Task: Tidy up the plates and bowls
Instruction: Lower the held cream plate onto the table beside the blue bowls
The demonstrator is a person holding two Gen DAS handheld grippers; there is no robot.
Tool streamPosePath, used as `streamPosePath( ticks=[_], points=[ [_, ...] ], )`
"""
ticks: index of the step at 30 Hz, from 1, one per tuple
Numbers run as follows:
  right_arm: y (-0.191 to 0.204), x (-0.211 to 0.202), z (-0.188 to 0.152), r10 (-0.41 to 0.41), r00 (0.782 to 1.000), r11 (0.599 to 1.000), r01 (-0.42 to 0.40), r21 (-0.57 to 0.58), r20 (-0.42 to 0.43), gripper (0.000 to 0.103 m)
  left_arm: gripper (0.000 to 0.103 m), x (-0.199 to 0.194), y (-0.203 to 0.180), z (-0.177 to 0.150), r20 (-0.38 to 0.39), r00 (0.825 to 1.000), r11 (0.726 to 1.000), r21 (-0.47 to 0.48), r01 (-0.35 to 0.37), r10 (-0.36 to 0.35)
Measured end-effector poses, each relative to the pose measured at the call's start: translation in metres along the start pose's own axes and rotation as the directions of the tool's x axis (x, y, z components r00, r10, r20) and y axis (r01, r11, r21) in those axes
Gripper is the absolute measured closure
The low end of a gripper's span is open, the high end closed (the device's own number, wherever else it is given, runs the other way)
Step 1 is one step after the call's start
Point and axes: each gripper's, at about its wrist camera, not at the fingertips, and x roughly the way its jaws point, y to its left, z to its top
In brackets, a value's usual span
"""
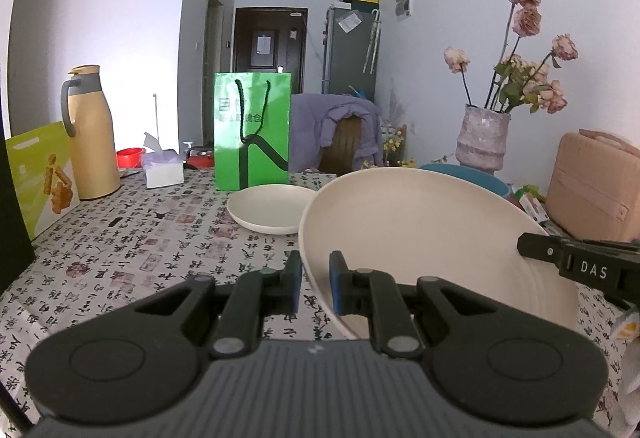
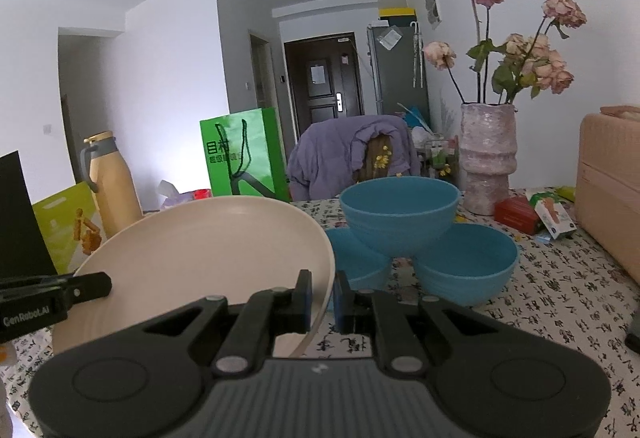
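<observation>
While tilted above the table, cream plate (image 1: 420, 230) sits pinched — seemingly rim-deep — between both grippers' fingers (image 1: 337, 278).

We see the left gripper (image 1: 315, 284) as matte black plastic: two round housings flank a ribbed grey centre, and linked arms with silver pivot pins carry fingers faced with blue pads (image 1: 335, 284). The right gripper (image 2: 322, 300) is built the same, with "DAS" in white on its side; the left gripper's side reads "GenRobot.AI".
</observation>
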Motion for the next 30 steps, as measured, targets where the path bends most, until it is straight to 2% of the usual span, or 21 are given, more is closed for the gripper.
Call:
streamPosePath(
  ticks=[30],
  points=[
    [-0.023, -0.019, -0.030, -0.056, 0.997, 0.998, 0.056, 0.011, -0.044, 0.092, 0.089, 0.002, -0.022, -0.024, -0.056, 0.997, 0.997, 0.050, 0.062, -0.059]
  ],
)
